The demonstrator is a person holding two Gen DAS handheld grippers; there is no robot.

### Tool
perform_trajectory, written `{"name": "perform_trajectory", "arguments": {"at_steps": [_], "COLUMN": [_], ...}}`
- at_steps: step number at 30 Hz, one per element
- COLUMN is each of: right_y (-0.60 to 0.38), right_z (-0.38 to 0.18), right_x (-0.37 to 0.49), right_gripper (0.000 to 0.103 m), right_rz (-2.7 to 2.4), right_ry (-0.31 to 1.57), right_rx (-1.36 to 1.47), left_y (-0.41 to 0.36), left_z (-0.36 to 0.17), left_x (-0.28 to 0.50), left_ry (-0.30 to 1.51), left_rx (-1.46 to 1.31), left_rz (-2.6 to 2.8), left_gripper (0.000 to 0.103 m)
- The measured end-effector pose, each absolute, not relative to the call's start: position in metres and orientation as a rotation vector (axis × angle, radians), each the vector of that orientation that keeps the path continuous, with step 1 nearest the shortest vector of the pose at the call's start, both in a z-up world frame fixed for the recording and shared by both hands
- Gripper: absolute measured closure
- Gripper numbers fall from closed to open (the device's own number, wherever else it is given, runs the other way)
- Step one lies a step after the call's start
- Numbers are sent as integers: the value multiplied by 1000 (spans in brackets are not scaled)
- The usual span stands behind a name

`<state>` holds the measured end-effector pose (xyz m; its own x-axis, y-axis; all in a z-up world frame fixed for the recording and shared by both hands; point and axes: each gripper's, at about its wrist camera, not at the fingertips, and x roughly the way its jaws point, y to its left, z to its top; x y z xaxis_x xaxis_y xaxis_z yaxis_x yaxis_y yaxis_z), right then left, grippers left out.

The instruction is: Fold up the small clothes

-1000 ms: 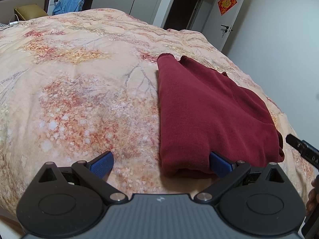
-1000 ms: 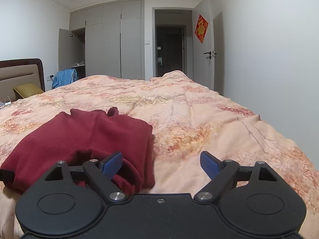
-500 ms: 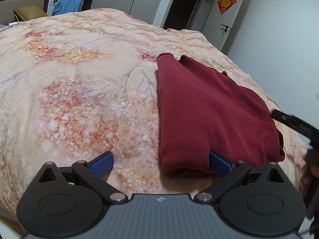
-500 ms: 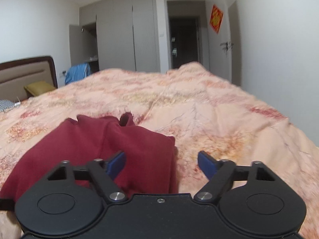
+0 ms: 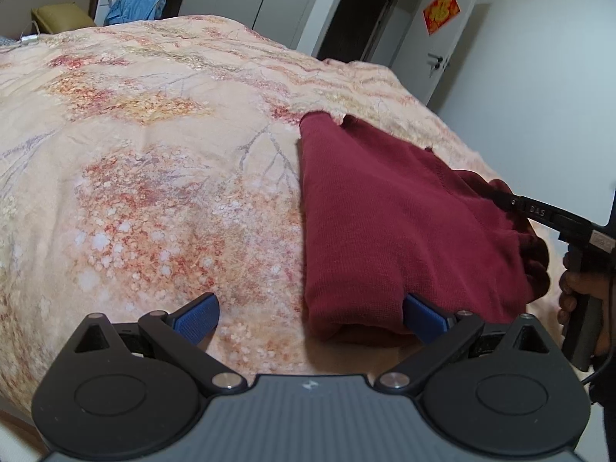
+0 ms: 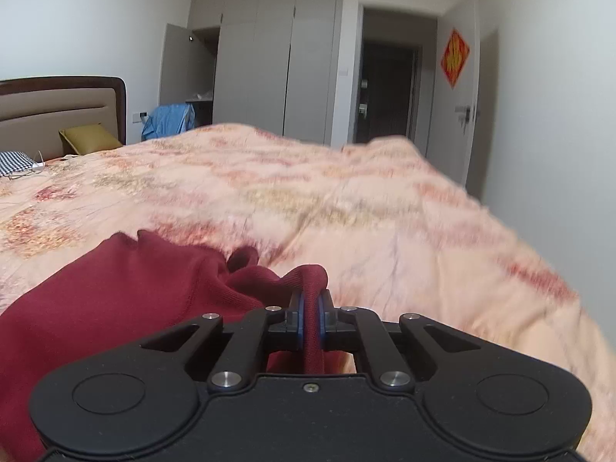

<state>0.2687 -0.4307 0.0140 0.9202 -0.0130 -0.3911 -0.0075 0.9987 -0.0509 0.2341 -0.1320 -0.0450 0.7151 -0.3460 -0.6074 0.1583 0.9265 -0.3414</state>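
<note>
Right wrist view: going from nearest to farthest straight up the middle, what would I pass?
Right gripper shut on the dark red garment → floral bedspread → grey wardrobe doors.

I see a bedroom with plain white walls [image 6: 84, 27] and a white ceiling. A bed [image 5: 154, 161] under a peach floral quilt fills most of both views. At its head stands a headboard [image 6: 57, 107], beige padding in a dark wood frame, with an olive pillow [image 6: 90, 139] against it and a checked pillow [image 6: 13, 161] at the edge. Beyond the far side of the bed runs a grey wardrobe [image 6: 269, 61], one door [image 6: 175, 61] open, blue cloth [image 6: 169, 119] heaped below. Right of it a dark doorway [image 6: 389, 92], then a door [image 6: 458, 100] bearing a red ornament [image 6: 455, 57].
</note>
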Motion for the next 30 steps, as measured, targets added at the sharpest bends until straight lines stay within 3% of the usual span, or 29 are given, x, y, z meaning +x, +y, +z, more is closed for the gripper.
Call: {"name": "perform_trajectory", "arguments": {"at_steps": [4, 6, 9, 11, 14, 20, 30], "right_y": [-430, -433, -441, -445, -447, -443, -451], "right_z": [-4, -15, -15, -9, -3, -27, -50], "right_x": [278, 278, 264, 253, 233, 195, 164], "right_gripper": [95, 88, 67, 47, 37, 24, 13], "right_rz": [-8, -3, -23, -34, -13, -50, -111], "right_ry": [449, 492, 492, 495, 491, 506, 465], "right_rx": [-97, -83, -14, 48, 112, 95, 168], "left_y": [-137, -138, -139, -140, -143, -143, -146], "left_z": [-45, -45, -46, -48, -49, -49, -51], "left_x": [233, 233, 233, 234, 233, 231, 229], "left_ry": [724, 728, 733, 733, 730, 729, 725], "left_rx": [-249, -240, -232, -229, -214, -201, -171], "left_rz": [-287, -287, -290, -288, -278, -287, -287], "left_gripper": [0, 0, 0, 0, 0, 0, 0]}}
